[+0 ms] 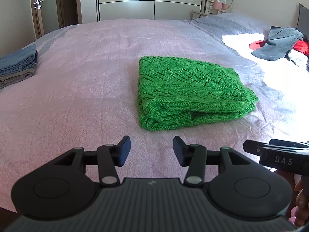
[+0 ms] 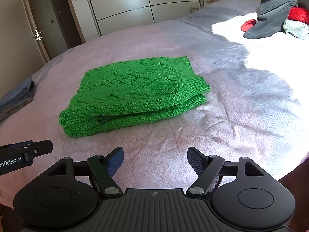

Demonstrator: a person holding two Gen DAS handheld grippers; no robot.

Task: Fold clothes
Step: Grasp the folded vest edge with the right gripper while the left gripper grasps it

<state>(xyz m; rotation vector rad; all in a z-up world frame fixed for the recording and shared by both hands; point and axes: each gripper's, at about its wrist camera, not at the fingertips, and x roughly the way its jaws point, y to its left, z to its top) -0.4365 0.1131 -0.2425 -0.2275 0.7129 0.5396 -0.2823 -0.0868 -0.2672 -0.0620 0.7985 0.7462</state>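
sweater (image 1: 191,94): folded flat on bed (image 1: 87,81), ready for stacking
left hand-held gripper (image 1: 151,150): jaws apart, empty, clear of sweater
right hand-held gripper (image 2: 155,161): jaws wide, empty
unfolded pile (image 2: 274,19): awaiting folding

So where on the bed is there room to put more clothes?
Bare bedspread lies between the jeans stack and the green sweater, and behind the sweater. Crowded: the far right corner, with the unfolded pile.

Folded sweater (image 1: 191,94) on bed (image 1: 87,77) (stack (image 1: 17,65) left).
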